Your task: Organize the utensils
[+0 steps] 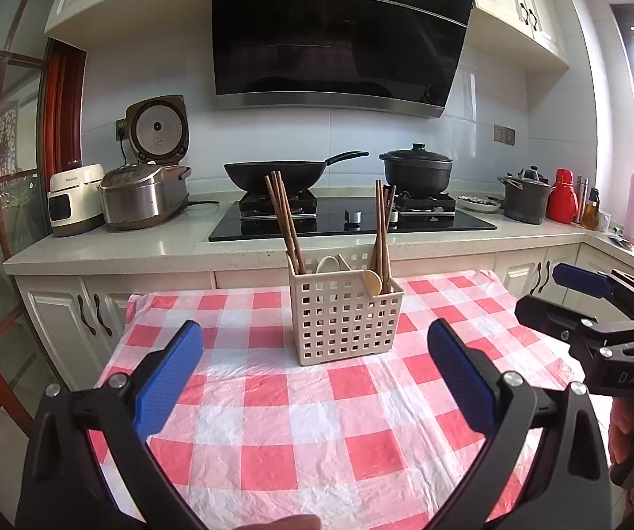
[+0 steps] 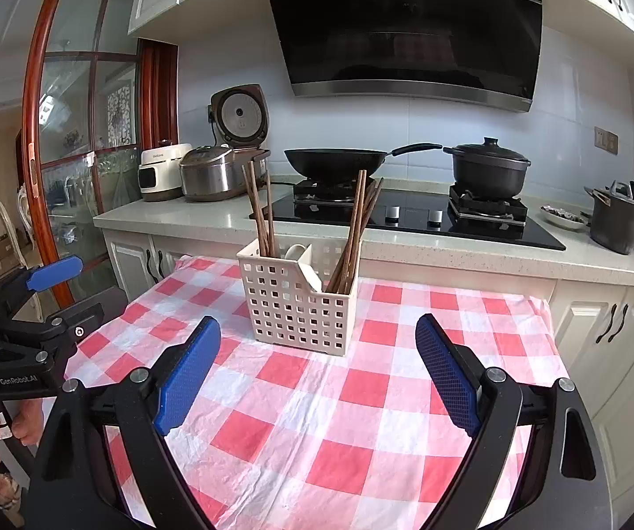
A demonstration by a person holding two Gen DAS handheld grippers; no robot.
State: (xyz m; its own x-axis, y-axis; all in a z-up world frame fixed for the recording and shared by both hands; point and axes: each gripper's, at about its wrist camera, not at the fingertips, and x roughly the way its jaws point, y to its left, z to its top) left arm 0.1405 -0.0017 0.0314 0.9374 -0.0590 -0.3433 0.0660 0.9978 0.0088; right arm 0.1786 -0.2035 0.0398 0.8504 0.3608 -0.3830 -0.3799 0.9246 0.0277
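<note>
A cream perforated utensil basket [image 1: 344, 313] [image 2: 301, 304] stands on the red-and-white checked tablecloth [image 1: 281, 437] [image 2: 330, 433]. Brown chopsticks [image 1: 283, 221] [image 2: 258, 212] lean in its left compartment, and more chopsticks [image 1: 382, 229] [image 2: 354, 229] in its right one. Cream spoons [image 1: 372, 282] [image 2: 310, 271] rest in the middle part. My left gripper [image 1: 314, 346] hangs open in front of the basket, holding nothing. My right gripper [image 2: 319, 344] is open too, just short of the basket and empty. Each gripper shows at the edge of the other's view.
Behind the table runs a counter [image 1: 175, 245] with a black hob, a wok [image 1: 281, 174], a black pot [image 1: 418, 172], two rice cookers [image 1: 144, 194] and bottles [image 1: 562, 196] at right. White cabinets [image 2: 613, 331] stand below. A glass door [image 2: 74, 132] is at left.
</note>
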